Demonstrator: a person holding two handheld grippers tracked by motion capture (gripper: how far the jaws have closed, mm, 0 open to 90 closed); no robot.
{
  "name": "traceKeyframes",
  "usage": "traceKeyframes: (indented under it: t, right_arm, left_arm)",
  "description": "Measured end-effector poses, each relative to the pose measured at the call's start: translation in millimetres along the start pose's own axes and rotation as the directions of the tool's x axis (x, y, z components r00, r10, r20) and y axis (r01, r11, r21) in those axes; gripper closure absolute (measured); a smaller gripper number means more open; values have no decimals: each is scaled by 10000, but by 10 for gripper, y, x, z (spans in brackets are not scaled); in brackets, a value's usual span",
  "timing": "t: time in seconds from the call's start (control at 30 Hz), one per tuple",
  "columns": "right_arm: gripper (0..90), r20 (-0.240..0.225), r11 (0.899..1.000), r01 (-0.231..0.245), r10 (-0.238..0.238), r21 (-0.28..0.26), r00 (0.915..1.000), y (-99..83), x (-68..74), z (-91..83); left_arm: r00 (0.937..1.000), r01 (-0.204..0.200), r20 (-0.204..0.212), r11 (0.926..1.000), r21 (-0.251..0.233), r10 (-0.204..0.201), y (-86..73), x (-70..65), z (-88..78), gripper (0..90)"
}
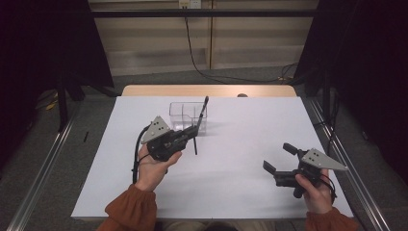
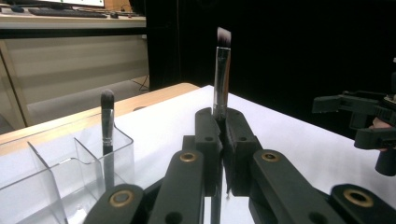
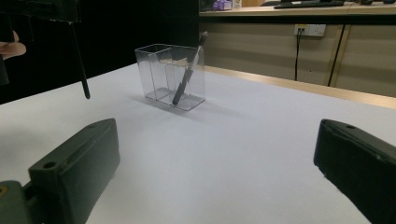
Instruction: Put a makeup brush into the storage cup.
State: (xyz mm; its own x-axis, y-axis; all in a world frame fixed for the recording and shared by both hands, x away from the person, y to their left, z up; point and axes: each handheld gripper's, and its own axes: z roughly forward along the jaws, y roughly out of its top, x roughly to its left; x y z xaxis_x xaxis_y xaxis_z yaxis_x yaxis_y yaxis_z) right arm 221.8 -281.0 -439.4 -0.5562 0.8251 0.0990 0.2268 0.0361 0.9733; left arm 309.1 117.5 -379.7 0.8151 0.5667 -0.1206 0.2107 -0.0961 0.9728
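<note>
A: What is the left gripper [image 1: 185, 137] doing in the high view?

B: It sits left of centre, above the white table cover [image 1: 231, 178], and its jaws are clamped on a makeup brush [image 1: 194, 139]. In the left gripper view the 2 black jaws meet at the middle of the frame with the angled brush [image 2: 221, 74] pinched between them, its silver ferrule and dark bristle tip standing up toward the top centre.

A: And the lower end of that brush?

B: In the high view the thin black handle hangs below the jaws, ending just above the cover. In the right gripper view it shows at the upper left as a dark rod with its tip clear of the surface.

A: Where is the clear organiser [image 1: 187, 117]?

B: Just above centre in the high view, right behind the left gripper. It is a transparent box with dividers. 1 second brush [image 3: 189, 70] leans in its right compartment in the right gripper view, head up toward the top centre. In the left gripper view that brush stands at the lower left, inside the box.

A: The right gripper [image 1: 280, 157]?

B: Lower right of the high view, held in the person's hand, well apart from the box. Its jaws stand wide with nothing between them; the right gripper view shows 1 jaw in each bottom corner and bare cover between
</note>
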Motion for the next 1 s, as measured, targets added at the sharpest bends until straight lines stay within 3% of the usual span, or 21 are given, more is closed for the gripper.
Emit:
traceKeyframes:
  t: [0.47, 1.0]
  right_arm:
    - [0, 17, 9997, -43, 43, -257, 10000, -37, 18, -41]
    - [0, 299, 9996, -21, 29, -273, 9995, -56, -78, -144]
  left_arm:
    - [9995, 88, -311, 10000, 1, -88, 111, 179, 82, 859]
    - [9972, -5, -747, 9999, -164, -7, 339, 346, 147, 859]
